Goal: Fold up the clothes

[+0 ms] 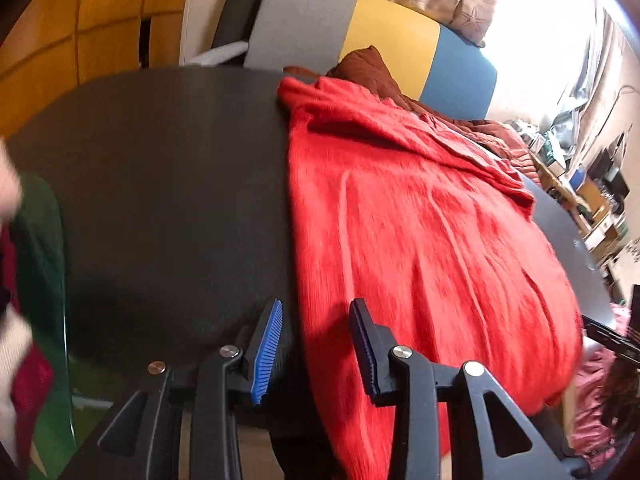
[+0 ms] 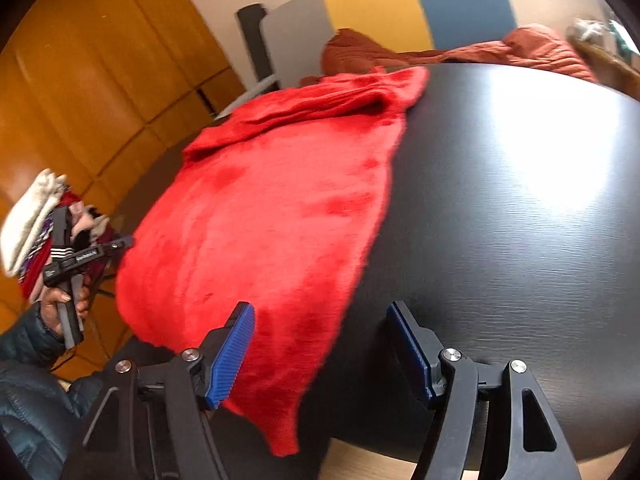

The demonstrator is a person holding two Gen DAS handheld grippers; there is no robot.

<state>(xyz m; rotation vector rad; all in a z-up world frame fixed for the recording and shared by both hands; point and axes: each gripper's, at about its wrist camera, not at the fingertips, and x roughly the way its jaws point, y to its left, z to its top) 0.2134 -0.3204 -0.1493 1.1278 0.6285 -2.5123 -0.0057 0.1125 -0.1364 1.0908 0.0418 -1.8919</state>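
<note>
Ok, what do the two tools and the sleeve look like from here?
Both tools, left tool and right tool, have black angular frames, silver rivets and ribbed blue pads. White lettering marks the left tool's body. The sleeve is dark blue, quilted, puffy.

1. Spread flat on the counter point(image 2: 500, 208), garment point(image 2: 260, 220), near hem hanging over the front edge.
2. Bunched at the far end of the garment, a folded sleeve point(image 2: 340, 100).
3. Behind the counter, a chair point(image 1: 304, 24) and a heaped quilt point(image 2: 532, 50).
4. Left of the counter, beside the left hand-held gripper point(image 2: 86, 258), a pile of clothes point(image 2: 36, 224).
</note>
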